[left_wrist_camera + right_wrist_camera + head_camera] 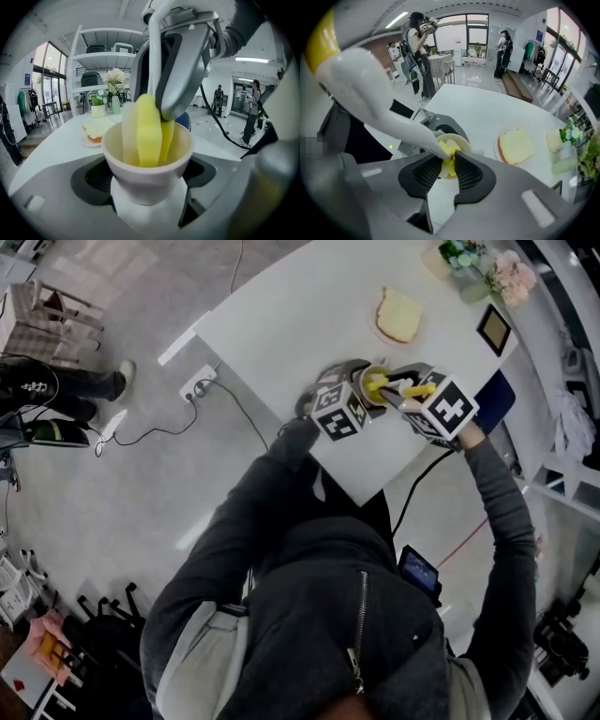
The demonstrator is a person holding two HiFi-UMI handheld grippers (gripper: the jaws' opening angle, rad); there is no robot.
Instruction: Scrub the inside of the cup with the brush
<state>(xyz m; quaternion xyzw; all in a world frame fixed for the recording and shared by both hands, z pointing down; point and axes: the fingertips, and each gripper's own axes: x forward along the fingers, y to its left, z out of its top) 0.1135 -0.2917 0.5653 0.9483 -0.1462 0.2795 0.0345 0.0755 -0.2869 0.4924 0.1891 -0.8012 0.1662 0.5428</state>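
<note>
A cream cup (pixel 375 383) (pixel 147 164) stands upright between the jaws of my left gripper (pixel 366 397) (pixel 147 190), which is shut on its lower body. The brush has a white handle (pixel 384 93) and a yellow sponge head (pixel 149 129) (pixel 449 150) that reaches down inside the cup (pixel 459 139). My right gripper (pixel 401 392) (pixel 446 165) is shut on the brush just above the cup's rim and comes in from the right in the head view. The bottom of the cup is hidden by the sponge.
Both grippers work near the front edge of a white table (pixel 281 324). A plate with a slice of bread (pixel 398 317) (pixel 515 146) (pixel 96 131) lies beyond the cup. Flowers in vases (pixel 487 273) and a small picture frame (pixel 494 329) stand at the far right. People stand in the room behind (pixel 417 51).
</note>
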